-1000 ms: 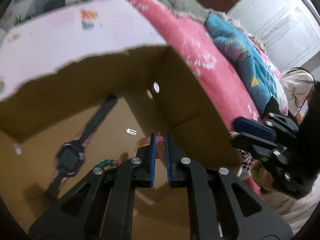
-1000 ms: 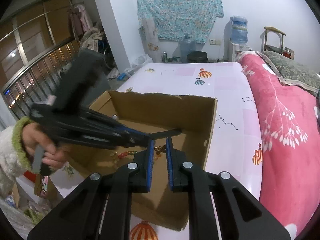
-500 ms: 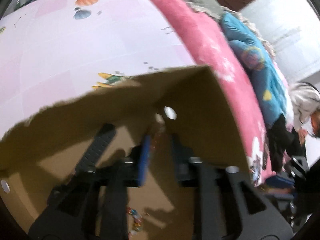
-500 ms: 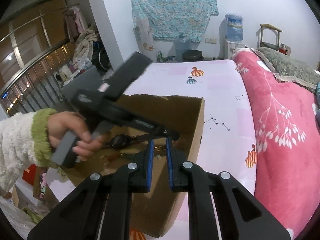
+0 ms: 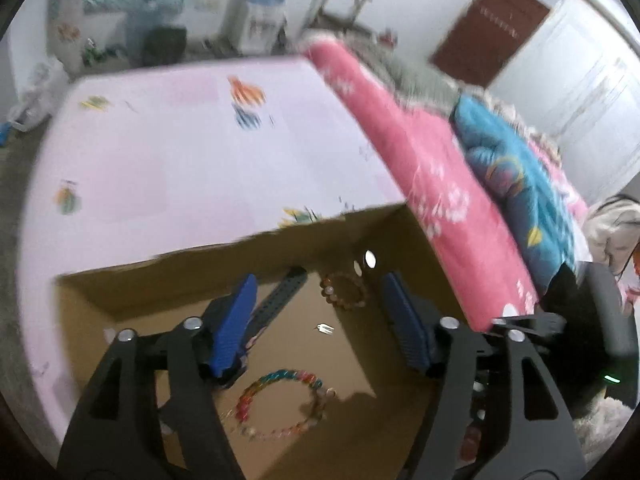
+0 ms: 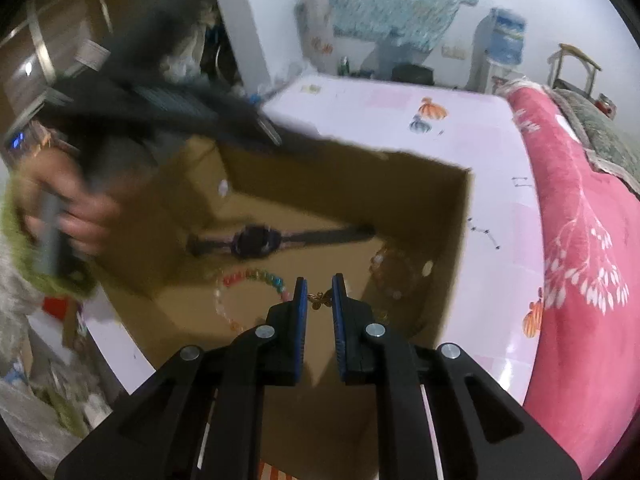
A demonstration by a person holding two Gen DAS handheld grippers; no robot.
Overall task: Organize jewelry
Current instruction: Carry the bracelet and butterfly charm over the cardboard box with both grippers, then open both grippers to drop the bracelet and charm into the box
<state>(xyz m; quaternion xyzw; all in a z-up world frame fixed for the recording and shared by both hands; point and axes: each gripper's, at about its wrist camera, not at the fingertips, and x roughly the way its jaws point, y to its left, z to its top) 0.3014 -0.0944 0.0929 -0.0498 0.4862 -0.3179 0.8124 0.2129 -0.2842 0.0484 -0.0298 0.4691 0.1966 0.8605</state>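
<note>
Pinching gold trinket (image 6: 320, 300) in right gripper (image 6: 319, 294) above box (image 6: 452, 216) | left gripper (image 5: 320, 304) opening, empty, over brown bracelet (image 5: 345, 291)

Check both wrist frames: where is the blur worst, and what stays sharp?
Left wrist view: whole scene motion-smeared, bed and cardboard box edges soft; rainbow bracelet readable. Right wrist view: worst at left, where the hand and left gripper streak; right gripper and its small gold piece crisp. Both: fisheye bending, dim box floor.
</note>
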